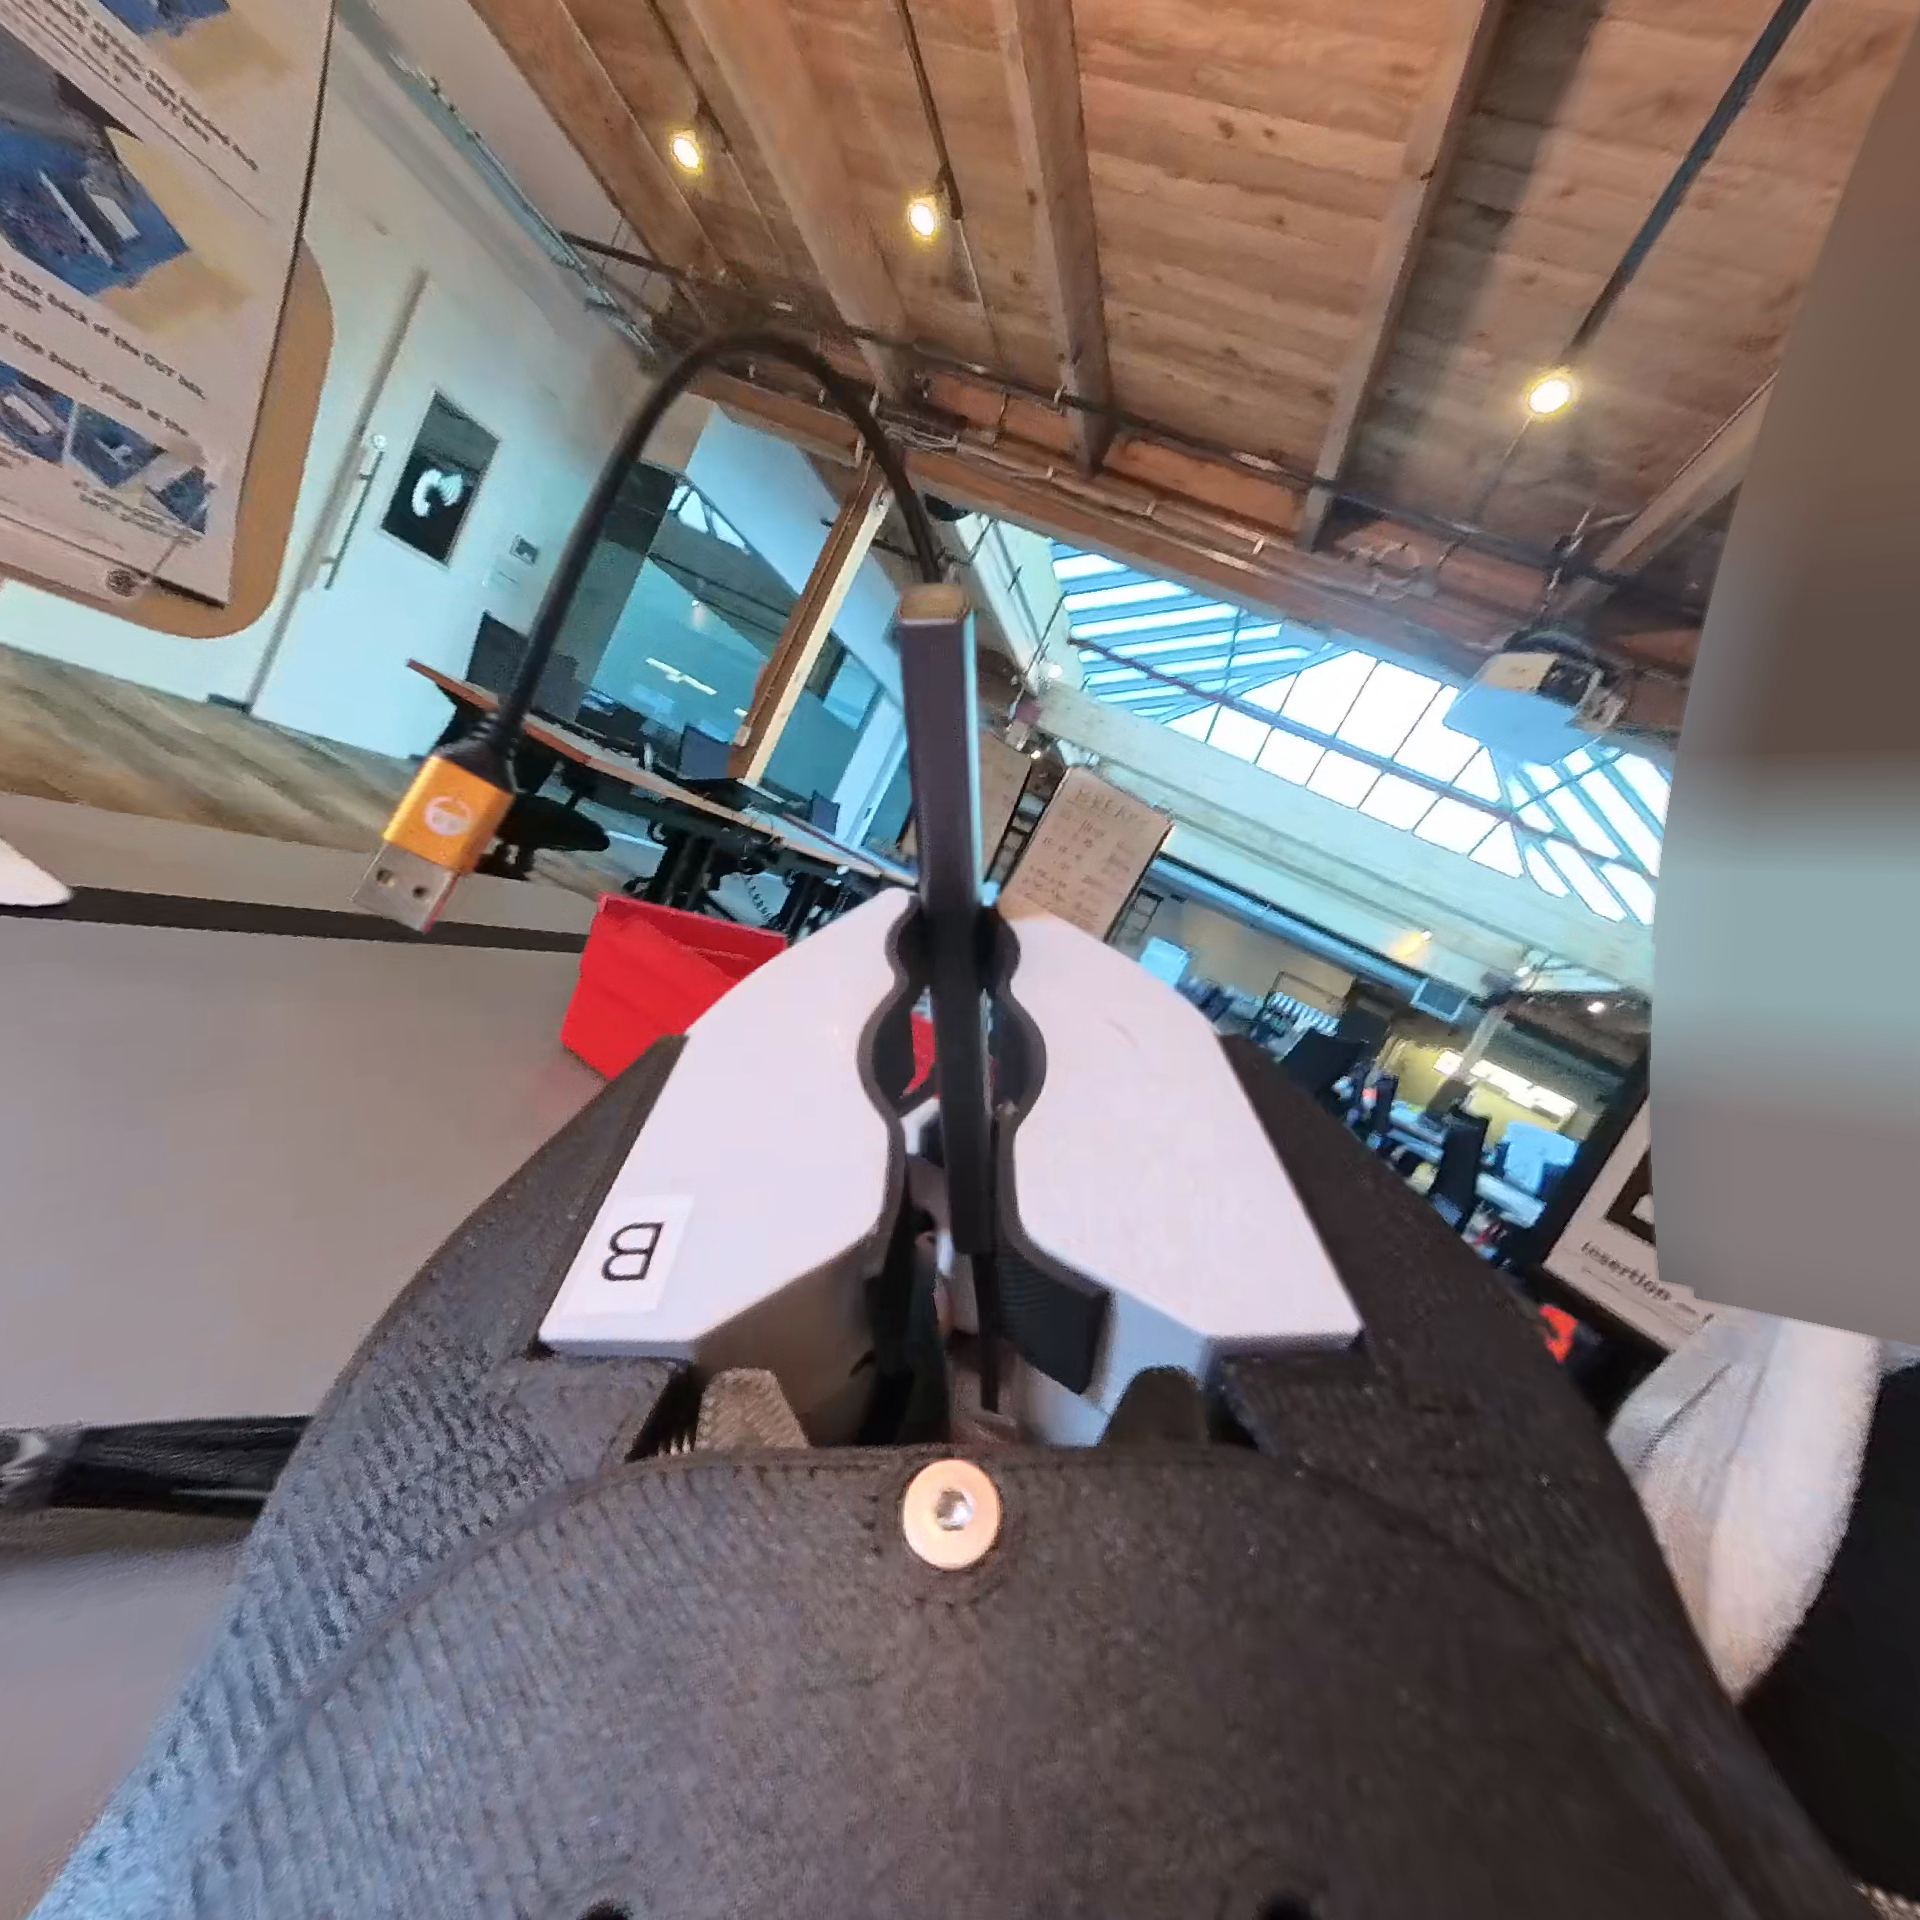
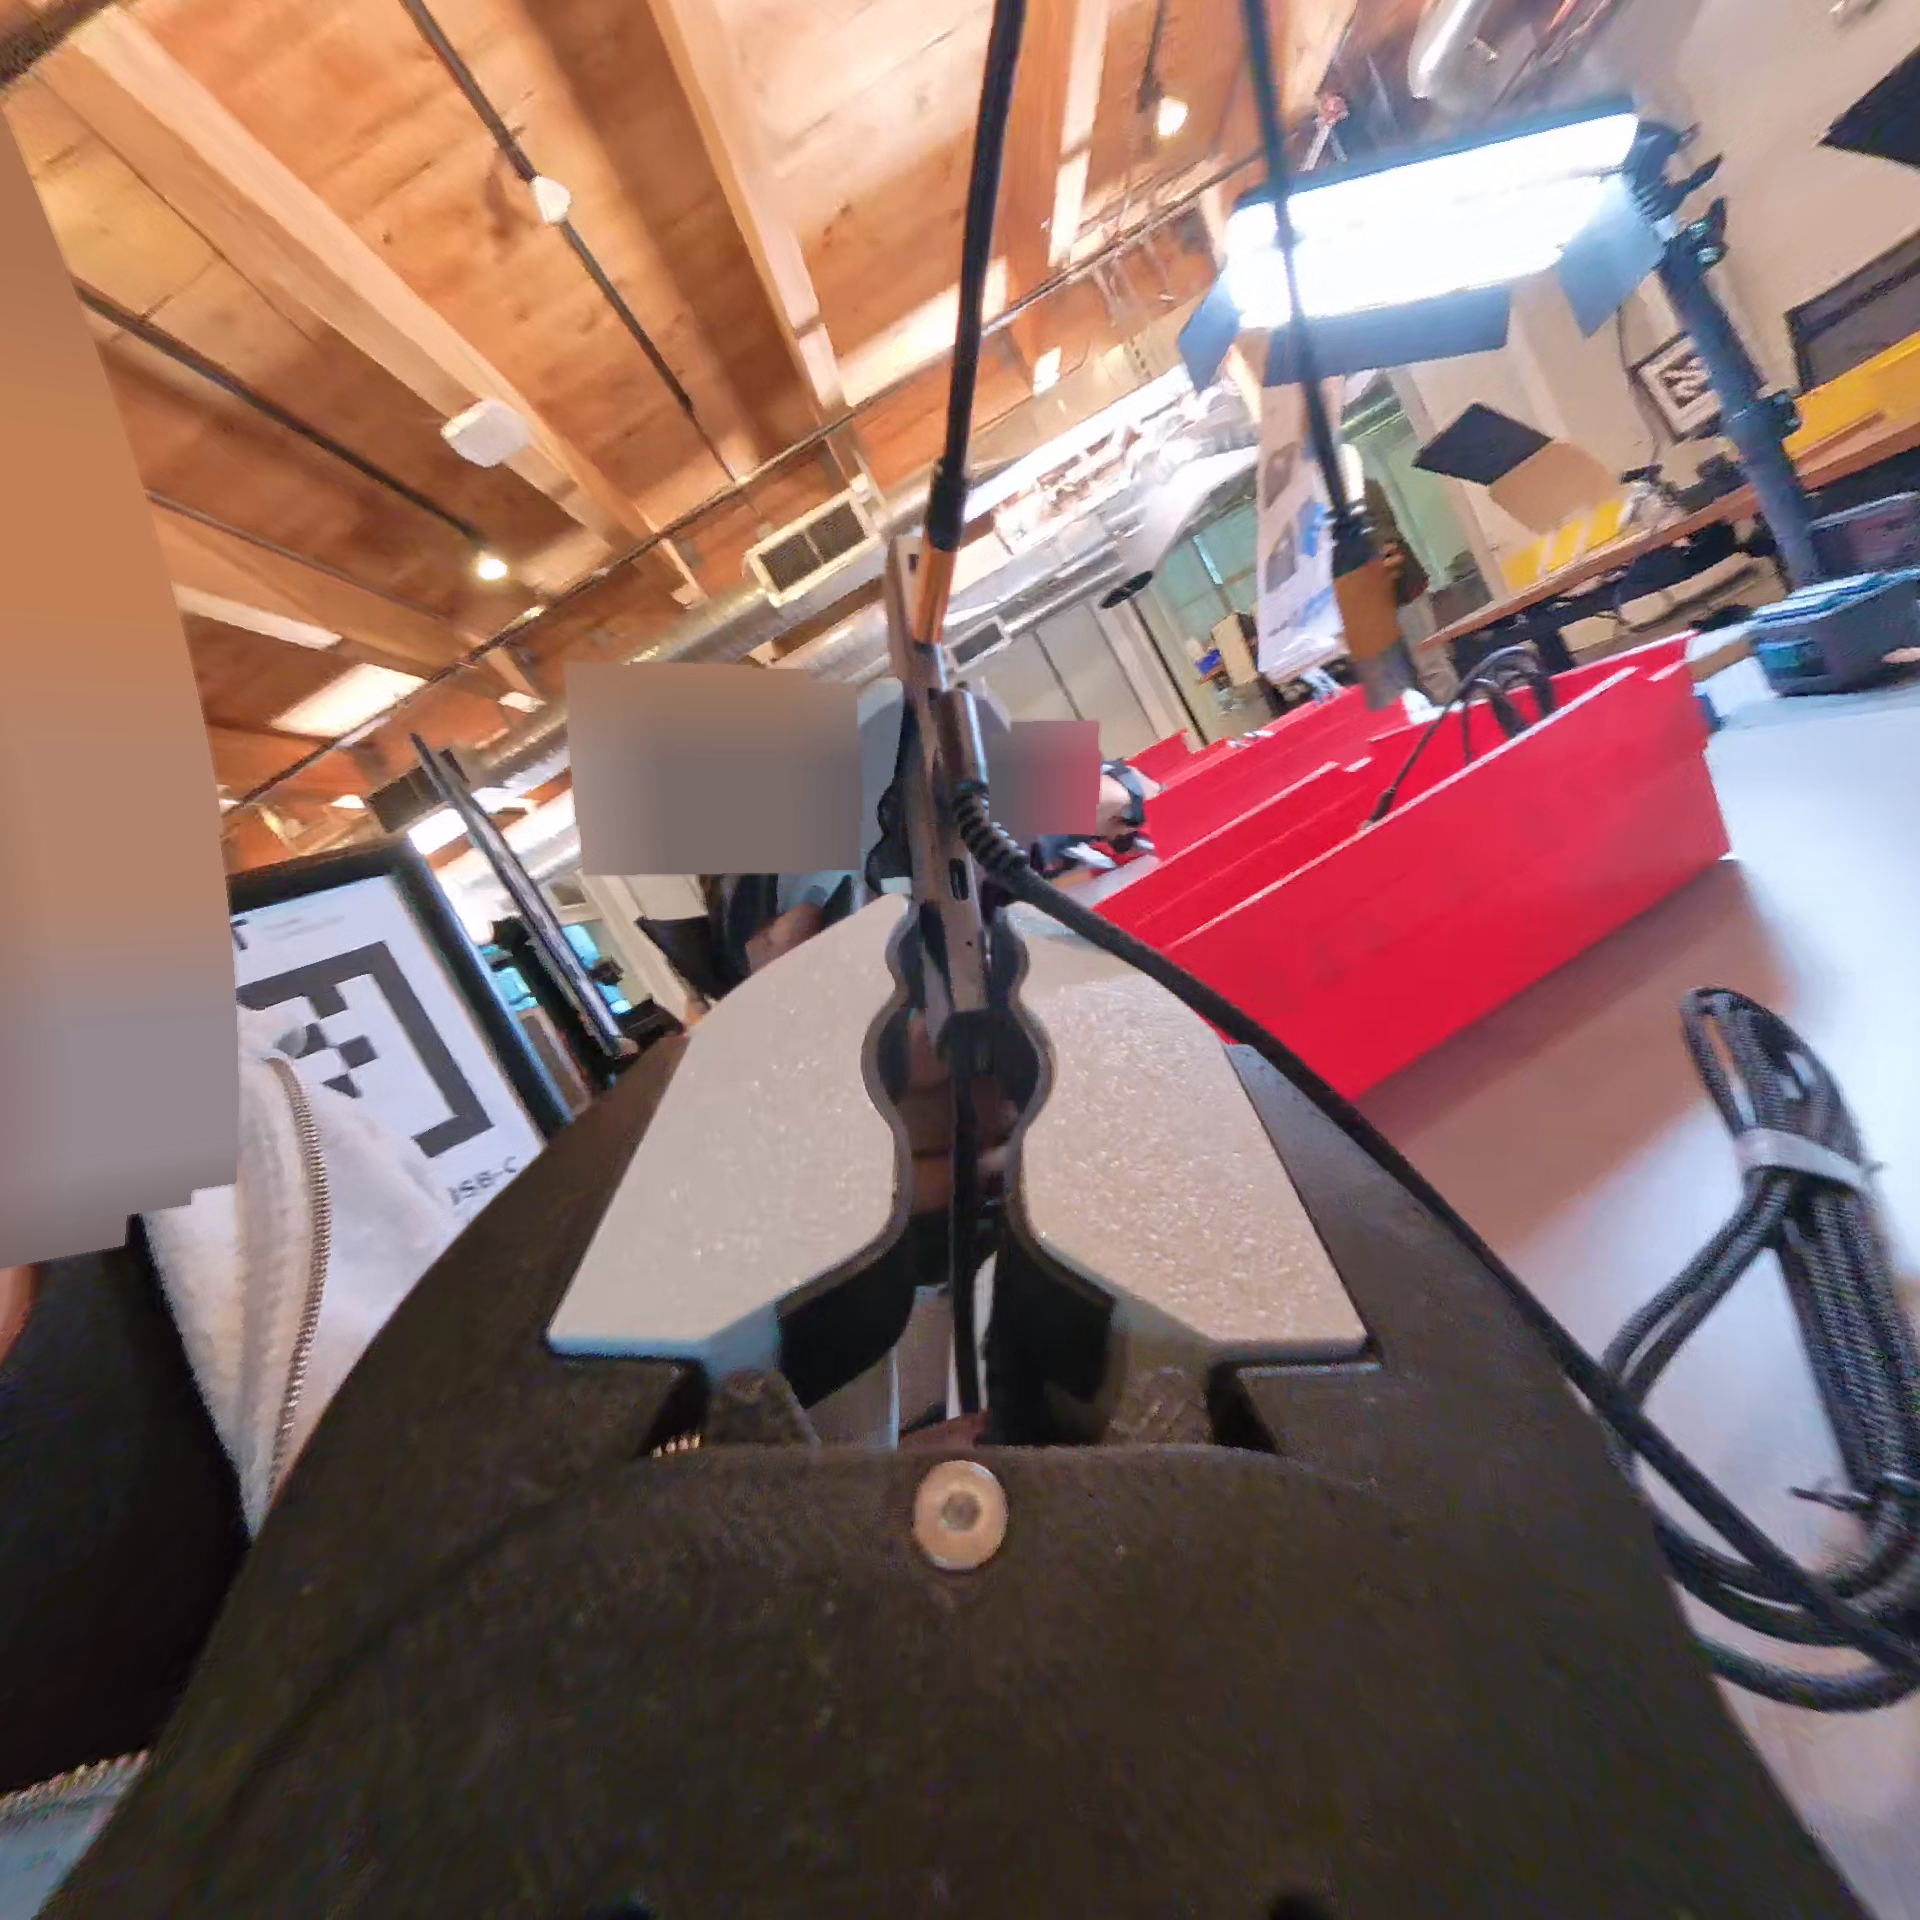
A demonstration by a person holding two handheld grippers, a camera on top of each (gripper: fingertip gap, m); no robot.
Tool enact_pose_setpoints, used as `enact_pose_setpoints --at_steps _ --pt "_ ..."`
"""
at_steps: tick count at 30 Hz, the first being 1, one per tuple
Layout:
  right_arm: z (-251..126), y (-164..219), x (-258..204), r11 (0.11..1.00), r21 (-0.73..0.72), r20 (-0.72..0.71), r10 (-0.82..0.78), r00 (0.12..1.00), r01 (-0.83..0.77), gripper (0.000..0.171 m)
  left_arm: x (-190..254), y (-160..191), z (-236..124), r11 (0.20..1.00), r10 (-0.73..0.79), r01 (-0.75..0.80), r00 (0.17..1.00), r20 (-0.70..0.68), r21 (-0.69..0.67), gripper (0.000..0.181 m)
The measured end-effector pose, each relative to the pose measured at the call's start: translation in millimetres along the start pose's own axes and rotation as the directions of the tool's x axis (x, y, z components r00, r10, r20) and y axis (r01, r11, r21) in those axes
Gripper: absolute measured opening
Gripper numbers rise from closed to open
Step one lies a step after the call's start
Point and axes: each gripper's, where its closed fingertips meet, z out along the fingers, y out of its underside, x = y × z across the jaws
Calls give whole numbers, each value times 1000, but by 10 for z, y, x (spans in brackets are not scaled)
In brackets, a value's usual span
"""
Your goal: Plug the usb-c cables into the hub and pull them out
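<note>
Both jaws clenched on what looks like the hub (image 1: 940, 790), above a grey table (image 1: 260, 1122) under timber ceiling (image 1: 1195, 208)

- The hub (image 1: 943, 790) was dark grey.
- The cable (image 1: 623, 488) was black, its plug (image 1: 445, 812) orange and silver.
- The bin (image 2: 1455, 883) was red.
- The table (image 1: 260, 1122) was plain grey.
- The ceiling (image 1: 1195, 208) was brown wood.

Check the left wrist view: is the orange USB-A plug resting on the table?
No, the orange plug hangs in the air from its black cable, above the table.
</note>
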Motion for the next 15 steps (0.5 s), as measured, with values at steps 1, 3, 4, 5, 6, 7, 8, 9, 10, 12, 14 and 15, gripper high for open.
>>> enact_pose_setpoints --at_steps 1,3,4,5,6,7,8,9,10,12,14,15 --pt "2 -10 -36 1000 24 30 6 1000 -6 10 10 -11 -5 1000 -25 25 1000 -12 19 11" --pt "6 -25 -61 996 78 59 25 998 -29 9 8 -5 -7 998 -48 48 999 -21 29 12" --pt "15 -11 -65 995 86 71 47 996 -53 9 10 23 -4 999 -40 40 999 -21 15 12" --pt "25 10 -73 994 87 84 63 994 -71 9 19 55 -2 1000 -29 29 999 -22 1 12" --pt "29 27 -70 993 86 89 72 993 -80 9 16 66 -5 1000 -22 22 1000 -13 -1 12" --pt "28 39 -53 993 77 82 82 993 -88 9 0 74 -14 1000 -14 14 1000 2 -5 12" --pt "27 54 -7 994 55 55 93 994 -96 10 -28 83 -29 1000 2 -2 1000 22 -11 11" --pt "13 57 52 996 30 15 87 996 -87 12 -61 80 -50 999 32 -32 998 47 -3 11" --pt "-30 26 106 999 25 -33 36 999 -35 17 -106 66 -84 998 64 -65 995 80 9 11" --pt "-152 -22 260 984 -31 -200 -178 963 176 20 -189 95 -150 995 100 -100 988 118 -12 11" --pt "-225 -29 365 906 -173 -323 -422 847 386 22 -241 164 -196 996 83 -80 988 127 -30 11" --pt "-213 29 374 848 -276 -312 -523 793 451 26 -262 225 -206 996 84 -77 988 132 -54 11"
